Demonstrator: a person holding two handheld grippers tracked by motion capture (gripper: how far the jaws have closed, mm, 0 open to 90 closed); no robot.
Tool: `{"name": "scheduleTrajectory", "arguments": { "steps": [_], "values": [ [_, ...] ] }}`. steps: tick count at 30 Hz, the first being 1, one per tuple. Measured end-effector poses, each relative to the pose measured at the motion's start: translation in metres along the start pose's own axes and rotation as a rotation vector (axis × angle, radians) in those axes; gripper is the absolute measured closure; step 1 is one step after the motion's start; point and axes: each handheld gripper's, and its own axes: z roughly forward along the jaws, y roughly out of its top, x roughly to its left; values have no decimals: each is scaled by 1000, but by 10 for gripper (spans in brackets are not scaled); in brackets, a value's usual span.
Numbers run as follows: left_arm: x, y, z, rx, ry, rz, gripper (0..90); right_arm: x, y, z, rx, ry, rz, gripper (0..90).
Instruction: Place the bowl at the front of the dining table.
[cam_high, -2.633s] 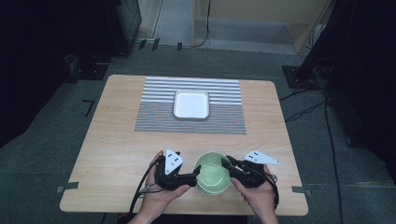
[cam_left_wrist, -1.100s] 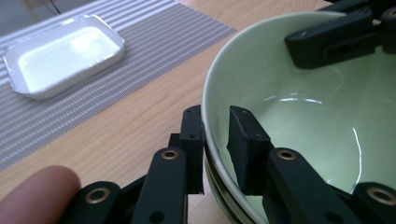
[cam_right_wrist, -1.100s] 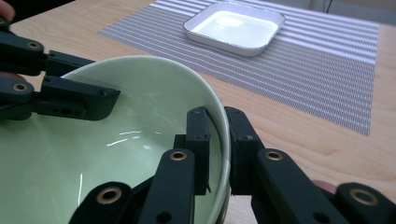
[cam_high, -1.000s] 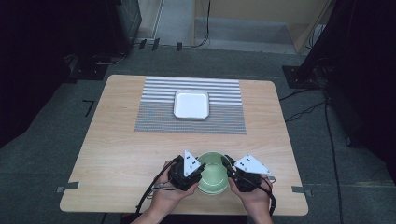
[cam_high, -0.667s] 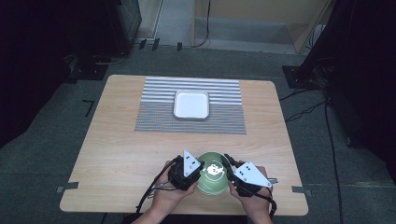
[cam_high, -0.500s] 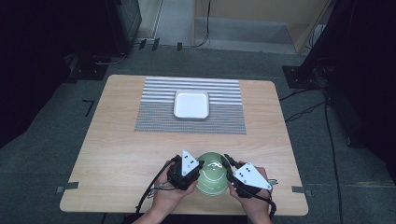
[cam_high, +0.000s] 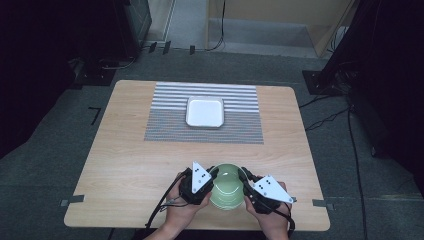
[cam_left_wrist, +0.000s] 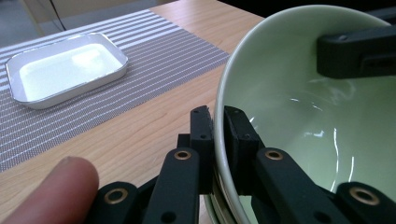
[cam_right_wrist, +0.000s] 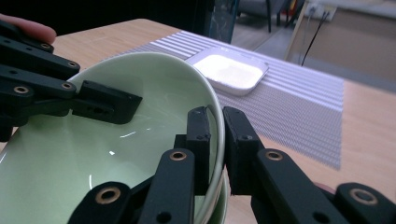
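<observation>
A pale green bowl (cam_high: 227, 189) is seen low in the middle of the high view, near the front edge of the wooden table (cam_high: 125, 175), tipped between the two grippers. Its rim is pinched by the left gripper (cam_left_wrist: 218, 140), whose jaws have just been closing onto it, one inside and one outside. The opposite rim is clamped likewise by the right gripper (cam_right_wrist: 215, 140). A second bowl rim is glimpsed just beneath. A white tray (cam_high: 205, 112) rests on the striped mat (cam_high: 240, 127) at upper centre.
</observation>
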Motion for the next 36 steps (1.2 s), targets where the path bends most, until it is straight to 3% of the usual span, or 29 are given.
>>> {"name": "scheduleTrajectory", "arguments": {
  "steps": [2, 6, 8, 9, 11, 12, 13, 14, 16, 17, 20, 22, 26, 28, 30, 32, 33, 36],
  "values": [
    [-3, 0, -2, -14, 16, 26, 833, -1, -2, 4, 46, 6, 41, 809],
    [-4, 2, -6, -55, 13, 28, 838, 0, -2, 6, 70, -16, 34, 843],
    [-2, 6, -6, -46, -4, 18, 834, -1, -2, 4, 38, -13, 36, 844],
    [-1, 5, -6, -42, -7, 9, 831, 2, 0, 2, 13, -30, 4, 841],
    [0, 5, -6, -31, -24, -1, 813, 4, 0, 0, -1, -40, -15, 840],
    [-1, 4, -4, -24, -32, -10, 748, 8, 1, -2, -27, -64, -46, 840],
    [-1, 4, -4, -24, -32, -10, 779, 8, 1, -2, -27, -64, -46, 840],
    [-1, 3, -5, -35, -1, -2, 839, 10, 2, -5, -44, -67, -52, 839],
    [3, 5, -8, -66, -36, -39, 842, 8, 2, -5, -48, -59, -32, 837],
    [3, 5, -9, -78, -29, -28, 841, 8, 2, -6, -57, -52, -13, 836],
    [2, 5, -13, -120, -15, -14, 839, 10, 4, -6, -68, -59, -20, 833],
    [0, 5, -16, -152, 8, 11, 837, 9, 4, -6, -74, -52, 16, 821],
    [-4, 4, -21, -208, 32, 38, 833, 8, 4, -4, -53, -33, 76, 810],
    [-7, 2, -23, -225, 50, 55, 826, 10, 5, -3, -31, -49, 62, 848],
    [0, 3, -26, -235, -8, 5, 803, 12, 8, -6, -45, -60, 40, 848],
    [2, 4, -28, -243, -21, -13, 763, 14, 9, -6, -54, -67, 35, 848],
    [5, 5, -33, -257, -18, -22, 625, 14, 11, -6, -63, -71, 37, 848],
    [9, 8, -36, -240, -53, -41, 369, 13, 12, -5, -67, -68, 45, 848]
  ]
}}
